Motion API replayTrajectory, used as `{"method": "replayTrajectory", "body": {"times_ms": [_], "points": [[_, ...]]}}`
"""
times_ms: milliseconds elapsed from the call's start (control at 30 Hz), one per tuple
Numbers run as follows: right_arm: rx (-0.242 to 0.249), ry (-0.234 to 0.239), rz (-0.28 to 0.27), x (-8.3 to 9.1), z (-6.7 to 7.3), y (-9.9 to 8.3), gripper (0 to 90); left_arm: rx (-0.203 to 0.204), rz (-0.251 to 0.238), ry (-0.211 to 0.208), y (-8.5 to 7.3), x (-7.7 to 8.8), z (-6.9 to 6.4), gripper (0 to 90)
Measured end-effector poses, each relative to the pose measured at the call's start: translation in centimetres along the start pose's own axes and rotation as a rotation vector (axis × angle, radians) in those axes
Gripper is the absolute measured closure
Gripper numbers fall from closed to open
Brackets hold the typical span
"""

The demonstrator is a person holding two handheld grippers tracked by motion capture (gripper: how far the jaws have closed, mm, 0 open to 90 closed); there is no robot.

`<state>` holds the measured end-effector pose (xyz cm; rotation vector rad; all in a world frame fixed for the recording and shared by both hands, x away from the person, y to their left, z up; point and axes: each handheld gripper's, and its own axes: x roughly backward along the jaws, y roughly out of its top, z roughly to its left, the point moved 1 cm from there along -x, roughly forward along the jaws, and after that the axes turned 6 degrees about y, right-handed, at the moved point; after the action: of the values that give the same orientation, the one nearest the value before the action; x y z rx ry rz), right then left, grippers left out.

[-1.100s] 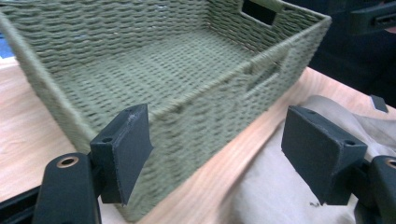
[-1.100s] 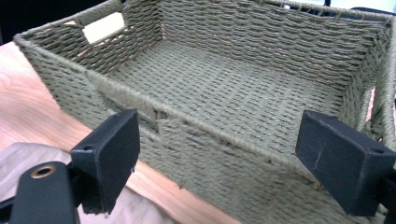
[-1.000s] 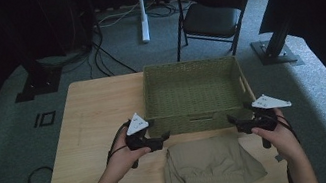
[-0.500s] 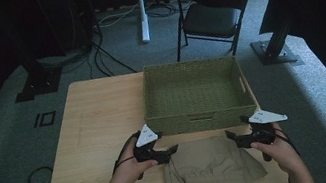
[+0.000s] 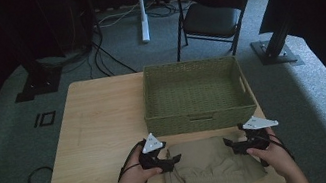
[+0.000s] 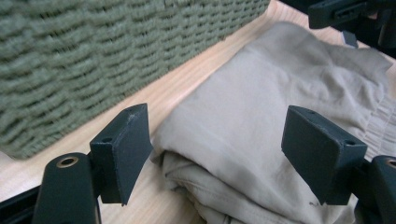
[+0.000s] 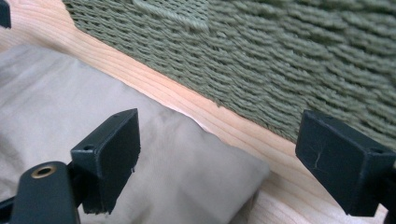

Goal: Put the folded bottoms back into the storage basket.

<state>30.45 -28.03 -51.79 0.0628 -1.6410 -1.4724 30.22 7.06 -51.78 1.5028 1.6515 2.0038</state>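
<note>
Both grippers at the folded khaki cloth garment (image 5: 212,166).
Left gripper (image 5: 172,161) and right gripper (image 5: 231,145) gape, clutching nothing, beside the woven green basket (image 5: 201,120).

Two hands come in from the bottom of the frame. The left claw (image 5: 177,158) sits at lower middle, jaws wide apart. The right claw (image 5: 227,143) faces it, jaws wide apart too.

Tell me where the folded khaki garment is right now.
In the high view the khaki garment lies on the table's near edge, just in front of the woven basket, between the two grippers.
</note>
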Motion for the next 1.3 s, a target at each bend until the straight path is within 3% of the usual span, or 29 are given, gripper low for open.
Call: {"method": "replayTrajectory", "body": {"times_ms": [100, 300, 733, 867, 1000, 1100, 1300], "points": [[-0.066, -0.001, -0.022, -0.2, -0.2, -0.5, 13.3, 0.014, 0.029, 0.013, -0.7, -0.6, -0.2, 25.0], [-0.094, -0.014, 0.006, -0.6, -0.2, -1.6, 13.3, 0.02, 0.071, 0.033, -1.6, -1.4, -0.4, 25.0], [-0.092, -0.054, 0.103, -1.5, 0.3, -3.8, 13.4, 0.051, 0.126, 0.064, -2.6, -2.4, -0.4, 20.4], [-0.094, -0.051, 0.118, -1.5, 0.3, -4.0, 14.2, 0.065, 0.123, 0.063, -2.8, -2.8, -0.5, 18.9], [-0.082, -0.056, 0.141, -1.7, 0.3, -3.9, 15.0, 0.044, 0.109, 0.066, -2.8, -3.0, -0.6, 18.9], [-0.065, -0.058, 0.146, -1.9, 0.4, -3.9, 15.0, 0.027, 0.098, 0.078, -2.8, -3.3, -0.9, 18.8], [-0.048, -0.08, 0.145, -2.0, 0.8, -4.0, 16.7, 0.042, 0.096, 0.11, -2.6, -3.7, -1.3, 18.9]]}}
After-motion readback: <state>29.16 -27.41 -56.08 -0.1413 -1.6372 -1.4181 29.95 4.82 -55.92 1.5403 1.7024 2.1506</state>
